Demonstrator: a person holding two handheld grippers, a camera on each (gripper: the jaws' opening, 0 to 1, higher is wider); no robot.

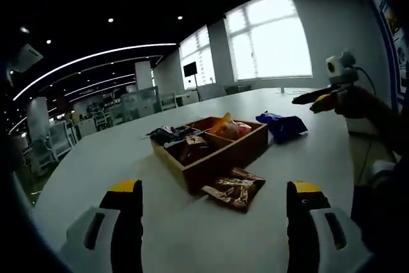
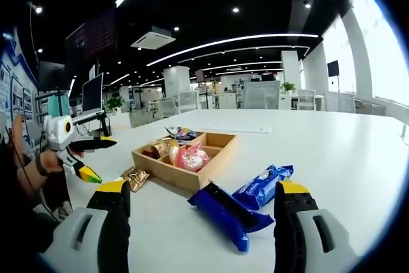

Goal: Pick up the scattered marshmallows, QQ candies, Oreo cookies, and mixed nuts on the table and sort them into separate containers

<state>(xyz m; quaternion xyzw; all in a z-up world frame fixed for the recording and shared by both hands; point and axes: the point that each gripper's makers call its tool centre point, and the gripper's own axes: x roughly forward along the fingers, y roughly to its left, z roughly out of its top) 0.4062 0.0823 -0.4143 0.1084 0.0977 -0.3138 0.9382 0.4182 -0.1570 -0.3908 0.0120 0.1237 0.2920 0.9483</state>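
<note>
Open-plan office, white surface (image 2: 332,158): two blue Oreo packs (image 2: 246,204) lie just ahead of the right hand-held gripper (image 2: 198,218), long axes slanting across its wide-open, empty jaws. Left hand-held gripper (image 1: 214,222), also open and empty, faces the brown nut packet (image 1: 234,189) beside the wooden tray (image 1: 220,155).

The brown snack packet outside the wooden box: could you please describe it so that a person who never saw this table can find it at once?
On the white table stands a wooden box with compartments. The brown snack packet lies flat on the table just outside one of its corners, seen between the jaws in the left gripper view. Unlike the blue packets beyond the box, it is brown and glossy.
</note>
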